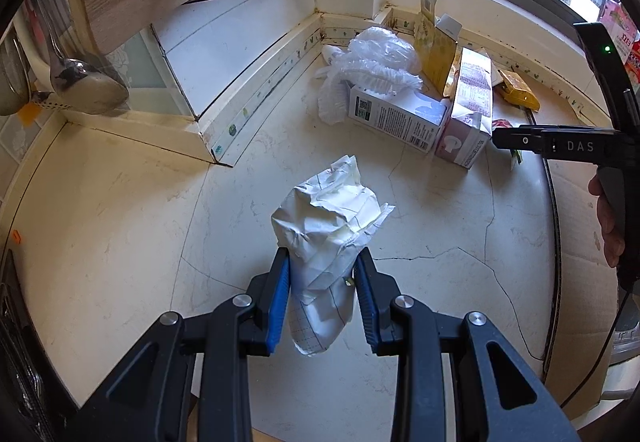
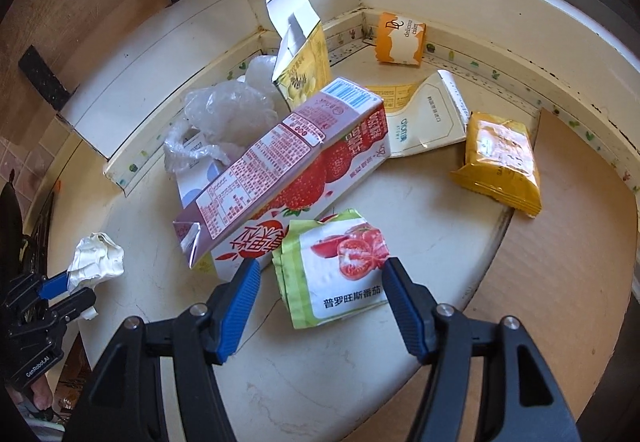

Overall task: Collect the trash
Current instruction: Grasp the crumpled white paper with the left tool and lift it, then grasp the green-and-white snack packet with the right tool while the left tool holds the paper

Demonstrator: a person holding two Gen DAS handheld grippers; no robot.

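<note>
My left gripper (image 1: 322, 266) is shut on a crumpled white paper wad (image 1: 332, 226) and holds it over the pale marble counter (image 1: 120, 222). The wad (image 2: 96, 262) and the left gripper (image 2: 66, 290) also show at the far left of the right wrist view. My right gripper (image 2: 320, 274) is open, its jaws standing either side of a green tomato packet (image 2: 340, 266) lying flat on the counter. Behind the packet lies a strawberry milk carton (image 2: 280, 170). The right gripper's side (image 1: 560, 144) shows at the right of the left wrist view.
A trash pile sits in the corner: clear plastic bag (image 2: 216, 118), yellow opened box (image 2: 304, 54), white flattened carton (image 2: 428, 118), yellow snack pack (image 2: 500, 158), orange cup sleeve (image 2: 400, 38), white box (image 1: 396, 118). Brown cardboard (image 2: 560, 262) lies right. A ladle (image 1: 88, 86) hangs left.
</note>
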